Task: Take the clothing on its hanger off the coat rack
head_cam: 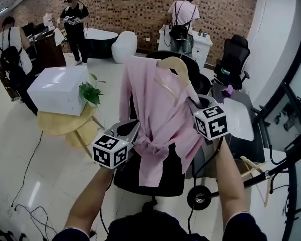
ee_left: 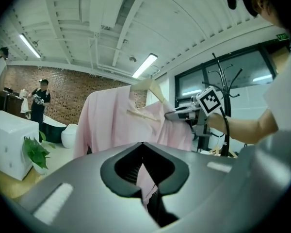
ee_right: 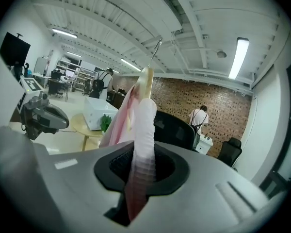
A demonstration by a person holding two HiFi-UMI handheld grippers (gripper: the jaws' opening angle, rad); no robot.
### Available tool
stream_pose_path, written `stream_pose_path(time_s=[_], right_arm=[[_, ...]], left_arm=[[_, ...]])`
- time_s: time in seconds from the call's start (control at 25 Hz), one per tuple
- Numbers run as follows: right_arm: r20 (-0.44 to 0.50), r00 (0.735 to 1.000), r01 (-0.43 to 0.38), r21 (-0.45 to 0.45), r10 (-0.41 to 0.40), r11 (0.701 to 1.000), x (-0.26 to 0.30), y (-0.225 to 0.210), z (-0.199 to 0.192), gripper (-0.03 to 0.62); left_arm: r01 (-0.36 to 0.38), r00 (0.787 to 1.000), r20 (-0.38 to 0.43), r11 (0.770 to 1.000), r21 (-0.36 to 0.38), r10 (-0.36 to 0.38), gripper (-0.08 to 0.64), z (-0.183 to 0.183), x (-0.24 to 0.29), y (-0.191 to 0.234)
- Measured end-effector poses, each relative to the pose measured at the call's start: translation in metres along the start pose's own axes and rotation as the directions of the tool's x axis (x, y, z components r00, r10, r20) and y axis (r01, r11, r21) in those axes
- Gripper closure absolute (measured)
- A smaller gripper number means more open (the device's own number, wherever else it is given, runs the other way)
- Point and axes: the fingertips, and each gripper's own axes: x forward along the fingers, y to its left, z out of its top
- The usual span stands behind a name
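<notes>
A pink garment (head_cam: 155, 119) hangs on a wooden hanger (head_cam: 173, 64), held up in the air over a black chair. My right gripper (head_cam: 194, 104) is shut on the hanger's cloth-covered right arm (ee_right: 144, 125); in the right gripper view the cloth sits pinched between the jaws (ee_right: 138, 174). The hanger's metal hook (ee_right: 155, 50) is free, touching nothing. My left gripper (head_cam: 132, 130) is shut on the garment's lower front, and a pink fold (ee_left: 144, 176) runs between its jaws. The dark coat rack (ee_left: 226, 79) stands behind the right gripper (ee_left: 182, 114), apart from the hanger.
A black office chair (head_cam: 155, 182) stands directly below the garment. At the left, a round yellow table (head_cam: 65, 124) carries a white box (head_cam: 57, 89) and a green plant (head_cam: 90, 93). A spare wooden hanger (head_cam: 253, 169) hangs low right. Several people stand by the far brick wall.
</notes>
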Motion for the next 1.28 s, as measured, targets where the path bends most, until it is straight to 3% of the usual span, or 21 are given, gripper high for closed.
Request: stream_pose_path(time_s=[0.36,0.68,1.28], right_arm=[[-0.063,0.993,-0.096,0.081,0.102,0.992,0.043,0.035,-0.064,0.551],[-0.156,0.970,-0.168,0.128,0.187,0.978,0.068,0.079,-0.130,0.551],[-0.264,0.928,-0.202,0.237,0.264,0.950,0.101,0.135,-0.223,0.552]], left_arm=[[-0.027,0.997,-0.076,0.999,-0.038,0.024,0.548,-0.044,0.003,0.007],[-0.049,0.993,-0.112,0.995,-0.092,0.039,0.548,-0.077,0.004,0.005],[-0.091,0.974,-0.218,0.984,-0.156,0.056,0.548,-0.146,-0.008,-0.005]])
